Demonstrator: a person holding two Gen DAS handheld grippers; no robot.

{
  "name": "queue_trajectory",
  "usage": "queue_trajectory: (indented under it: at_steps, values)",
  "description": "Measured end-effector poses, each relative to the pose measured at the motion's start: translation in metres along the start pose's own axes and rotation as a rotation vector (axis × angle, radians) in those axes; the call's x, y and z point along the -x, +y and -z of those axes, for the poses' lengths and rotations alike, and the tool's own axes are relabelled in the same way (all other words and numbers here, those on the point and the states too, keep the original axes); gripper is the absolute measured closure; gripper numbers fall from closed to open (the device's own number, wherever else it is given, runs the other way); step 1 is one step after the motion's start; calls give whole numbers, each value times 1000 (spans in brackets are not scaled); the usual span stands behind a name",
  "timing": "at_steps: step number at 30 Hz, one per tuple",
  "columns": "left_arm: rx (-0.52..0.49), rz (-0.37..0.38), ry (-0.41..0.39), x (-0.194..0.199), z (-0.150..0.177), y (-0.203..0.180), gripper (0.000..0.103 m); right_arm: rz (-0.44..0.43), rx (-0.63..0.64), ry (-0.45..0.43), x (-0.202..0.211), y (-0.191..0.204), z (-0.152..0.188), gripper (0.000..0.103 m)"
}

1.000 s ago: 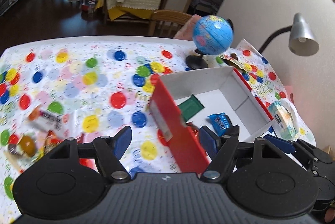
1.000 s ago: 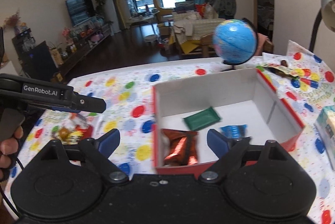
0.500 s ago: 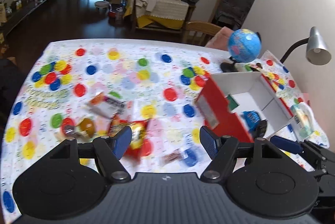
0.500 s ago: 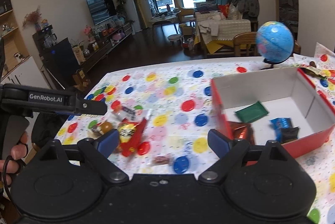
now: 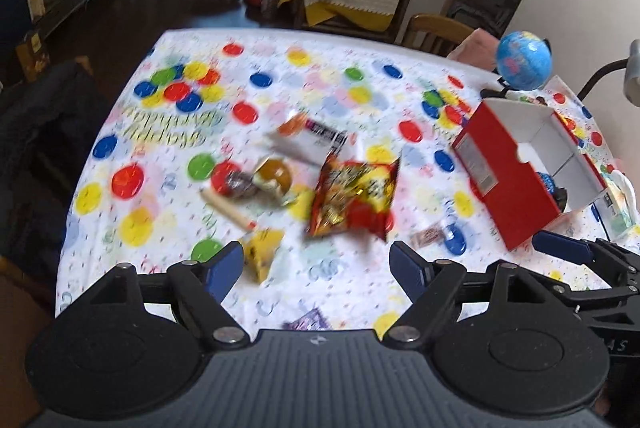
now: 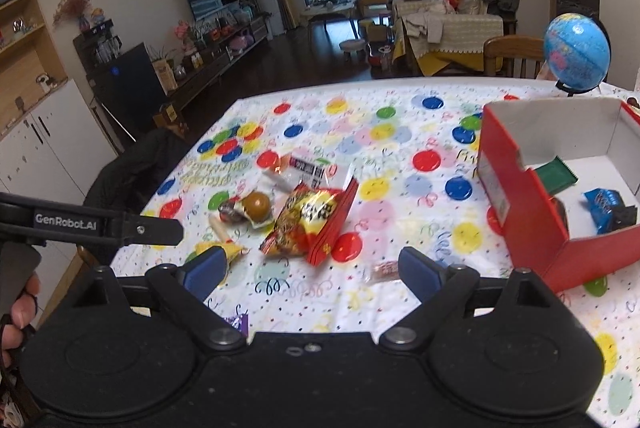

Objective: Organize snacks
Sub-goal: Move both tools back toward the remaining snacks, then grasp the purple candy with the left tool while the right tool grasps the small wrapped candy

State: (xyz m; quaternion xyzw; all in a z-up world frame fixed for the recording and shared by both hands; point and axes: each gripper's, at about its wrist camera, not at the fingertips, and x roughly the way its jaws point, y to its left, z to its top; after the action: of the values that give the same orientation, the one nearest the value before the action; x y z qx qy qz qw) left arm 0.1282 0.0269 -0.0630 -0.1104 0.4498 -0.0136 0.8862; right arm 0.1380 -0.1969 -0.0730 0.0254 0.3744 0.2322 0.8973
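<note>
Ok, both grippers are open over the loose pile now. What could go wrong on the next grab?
The snacks are bunched: the red chip bag touches the round brown candy, so a grab may drag neighbours. The small wrapped candy lies flat and may slip. The red box is light-looking; a bump from the right gripper could shift it.

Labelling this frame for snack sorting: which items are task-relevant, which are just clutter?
Task-relevant:
- red box, already holding a green packet and a blue packet
- red-yellow snack bag
- white wrapped bar
- round brown snack
- small wrapped candy
- left gripper and right gripper, both open

Just lying about:
- globe
- desk lamp
</note>
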Motion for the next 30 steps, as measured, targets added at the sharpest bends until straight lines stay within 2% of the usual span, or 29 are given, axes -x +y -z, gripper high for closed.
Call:
queue_trajectory:
  at_steps: [5,10,17,30]
  values:
    - [-25,-60,41,-17,13,8,23,72,-29,43,-22,-6,10,11]
    - [2,-43,106,-40,24,12,23,139,-48,84,-45,-14,23,16]
    - [-44,-47,160,-61,39,4,23,170,-4,125,-70,-24,31,19]
    - [42,-29,240,-97,54,5,23,145,61,183,-114,-44,25,25]
